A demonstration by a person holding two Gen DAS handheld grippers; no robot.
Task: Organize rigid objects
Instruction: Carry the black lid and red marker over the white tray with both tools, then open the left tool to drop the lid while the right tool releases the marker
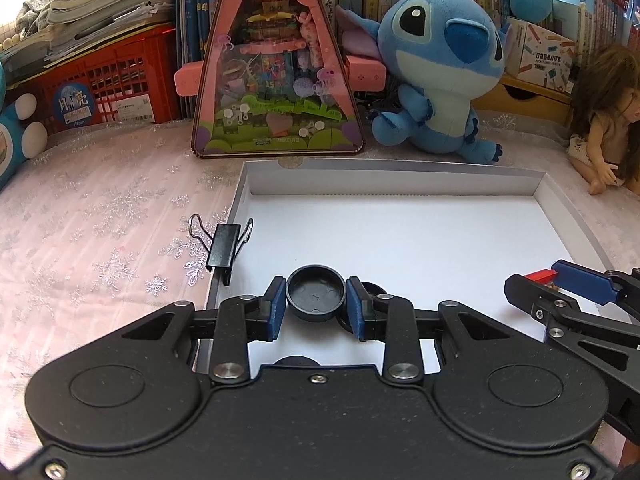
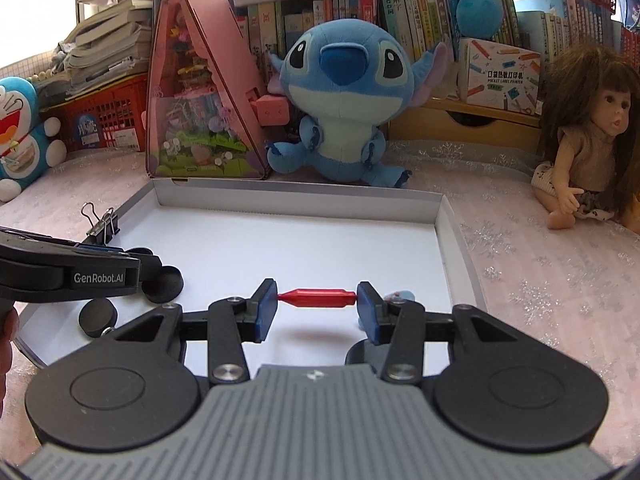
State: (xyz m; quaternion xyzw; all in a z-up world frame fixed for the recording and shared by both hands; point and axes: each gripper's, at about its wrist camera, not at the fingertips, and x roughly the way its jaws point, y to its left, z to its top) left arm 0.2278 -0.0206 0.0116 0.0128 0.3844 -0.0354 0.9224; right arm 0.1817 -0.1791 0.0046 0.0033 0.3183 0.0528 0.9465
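A shallow white box (image 1: 400,180) (image 2: 304,196) lies on the table. My left gripper (image 1: 316,306) is shut on a round black cap (image 1: 315,298), held over the box's near left corner; the cap also shows in the right wrist view (image 2: 164,280). My right gripper (image 2: 317,304) is shut on a red rod-shaped piece (image 2: 317,298), gripped end to end above the box floor. It shows at the right of the left wrist view (image 1: 560,284). Another black cap (image 2: 98,316) lies in the box. A black binder clip (image 1: 224,248) (image 2: 105,224) sits at the box's left wall.
A pink triangular toy case (image 1: 276,64), a blue Stitch plush (image 1: 440,68) and a doll (image 2: 588,140) stand behind the box. A red crate (image 1: 108,84), a Doraemon plush (image 2: 20,128) and bookshelves line the back. A small light-blue object (image 2: 402,295) peeks behind my right finger.
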